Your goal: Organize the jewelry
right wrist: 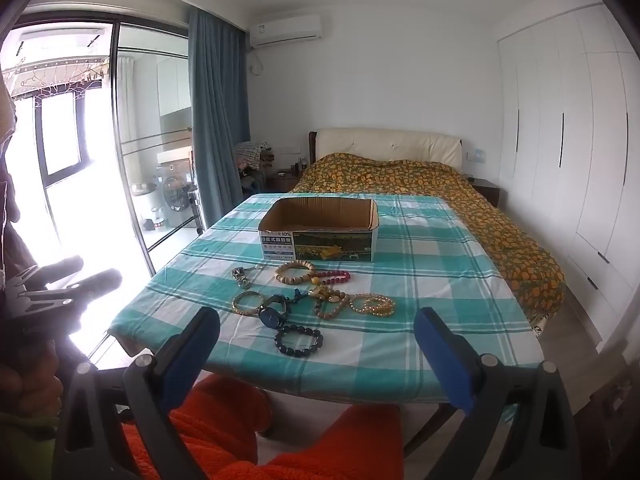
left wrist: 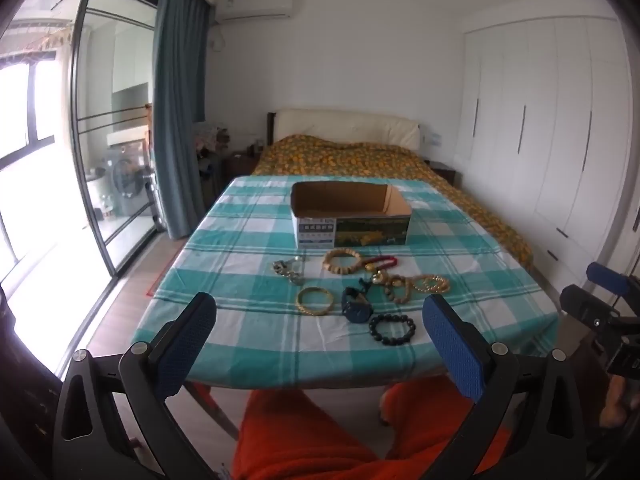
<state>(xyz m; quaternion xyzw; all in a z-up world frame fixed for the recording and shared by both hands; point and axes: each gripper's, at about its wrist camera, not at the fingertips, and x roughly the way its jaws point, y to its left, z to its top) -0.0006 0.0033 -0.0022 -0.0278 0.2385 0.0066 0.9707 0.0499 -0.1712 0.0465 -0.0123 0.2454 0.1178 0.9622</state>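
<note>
On the checked worktop (left wrist: pixel 248 216) ahead of me the jewelry lies loose in a cluster, between the near edge and an open cardboard box (left wrist: pixel 351 216), which I judge is where it all belongs.

Going left to right: a silver chain (left wrist: pixel 287 271) sits farthest left, with a gold bangle (left wrist: pixel 314 300) nearer to me. Next comes a pale wooden bead bracelet (left wrist: pixel 341 263) just in front of the box, then a dark blue watch (left wrist: pixel 357 306) and a black bead bracelet (left wrist: pixel 391 329) closest to the edge. Right of those lie a red bead string (left wrist: pixel 383 262) and a tangle of yellowish bead strands (left wrist: pixel 416 284), touching one another. Nothing is in the box that I can see.

My left tongs (left wrist: pixel 320 340) stand wide apart and empty, held back from the worktop edge above my orange-clad lap (left wrist: pixel 304 440). My right tongs (right wrist: pixel 316 344) are the same: spread, holding nothing, hovering short of the black beads. Both look poised for a first pick, I'd say.

The box front carries printed Chinese text and a "10%" mark (right wrist: pixel 285 233); the rest I cannot read.
</note>
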